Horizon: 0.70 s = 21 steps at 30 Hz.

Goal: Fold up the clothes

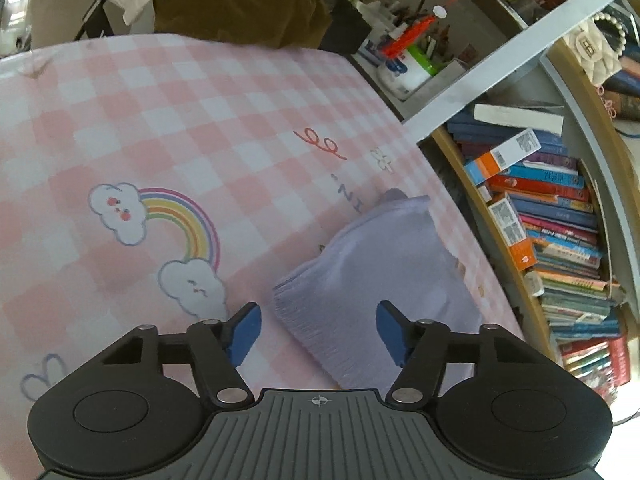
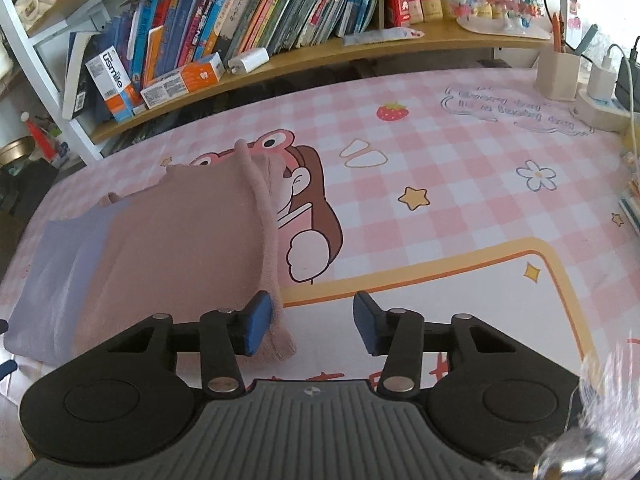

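A folded lavender garment (image 1: 384, 280) lies on the pink checked tablecloth (image 1: 180, 120) near the table's right edge. My left gripper (image 1: 318, 334) is open and empty, its fingers hovering over the garment's near ribbed hem. In the right wrist view a folded pink garment (image 2: 188, 252) lies on top of the lavender one (image 2: 56, 276), which sticks out on the left. My right gripper (image 2: 312, 326) is open and empty, with its left fingertip (image 2: 258, 324) at the pink garment's near right corner.
A bookshelf full of books (image 2: 248, 28) runs along the table's far side and also shows in the left wrist view (image 1: 560, 232). A pen holder (image 2: 558, 72) and power strip with chargers (image 2: 604, 104) stand at the far right. A brown cloth pile (image 1: 240, 4) sits beyond the table.
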### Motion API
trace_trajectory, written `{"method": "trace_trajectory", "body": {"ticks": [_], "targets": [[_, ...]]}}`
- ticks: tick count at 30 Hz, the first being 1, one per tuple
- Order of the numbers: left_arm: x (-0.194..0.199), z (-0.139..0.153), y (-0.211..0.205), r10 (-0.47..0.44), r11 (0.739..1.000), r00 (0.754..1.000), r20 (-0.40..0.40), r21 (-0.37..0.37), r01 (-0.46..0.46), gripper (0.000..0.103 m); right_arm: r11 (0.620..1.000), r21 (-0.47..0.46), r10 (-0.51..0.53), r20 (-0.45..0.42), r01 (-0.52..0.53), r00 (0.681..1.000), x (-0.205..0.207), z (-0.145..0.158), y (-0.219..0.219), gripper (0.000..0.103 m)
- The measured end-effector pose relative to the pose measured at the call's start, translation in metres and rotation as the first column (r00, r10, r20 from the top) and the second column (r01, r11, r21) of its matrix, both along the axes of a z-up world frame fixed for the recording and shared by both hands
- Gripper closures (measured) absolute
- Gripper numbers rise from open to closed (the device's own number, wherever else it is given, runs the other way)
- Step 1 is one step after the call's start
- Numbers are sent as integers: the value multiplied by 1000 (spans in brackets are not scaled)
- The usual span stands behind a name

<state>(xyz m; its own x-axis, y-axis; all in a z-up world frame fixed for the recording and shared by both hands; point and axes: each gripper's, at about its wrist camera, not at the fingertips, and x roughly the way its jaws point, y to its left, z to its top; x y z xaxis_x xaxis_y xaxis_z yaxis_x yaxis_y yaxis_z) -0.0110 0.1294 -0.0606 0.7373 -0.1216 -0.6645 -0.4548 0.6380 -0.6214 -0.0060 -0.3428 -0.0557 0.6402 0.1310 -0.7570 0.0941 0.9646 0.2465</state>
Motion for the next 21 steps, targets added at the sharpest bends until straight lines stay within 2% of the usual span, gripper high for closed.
{"method": "trace_trajectory", "body": {"ticks": [2, 4, 6, 8, 11, 14, 18, 21], "targets": [[4, -1, 0, 7, 1000, 1000, 3, -11, -7, 44, 1000, 2, 7, -11, -7, 1000, 3, -2, 2, 63], [6, -1, -2, 26, 1000, 1000, -8, 8, -26, 45, 1000, 6, 17, -20, -17, 1000, 6, -4, 5, 66], [8, -2, -5, 45, 999, 999, -18, 27, -45, 52, 999, 12, 30, -24, -30, 999, 8, -6, 8, 73], [10, -2, -7, 65, 997, 998, -28, 46, -63, 74, 999, 18, 43, -27, -42, 999, 10, -7, 11, 78], [12, -6, -2, 77, 997, 997, -18, 27, -77, 87, 998, 15, 57, -31, -56, 998, 12, -8, 17, 82], [9, -7, 9, 81, 997, 997, 17, 0, -81, 90, 997, 25, 73, -36, -73, 997, 14, -9, 25, 85], [4, 4, 28, 99, 993, 993, 63, 61, -103, 90, 989, 61, 136, -46, -134, 990, 12, -10, 47, 86], [5, 3, 45, 107, 992, 992, 61, 55, -110, 90, 982, 60, 182, -40, -179, 983, 9, -11, 69, 86]]}}
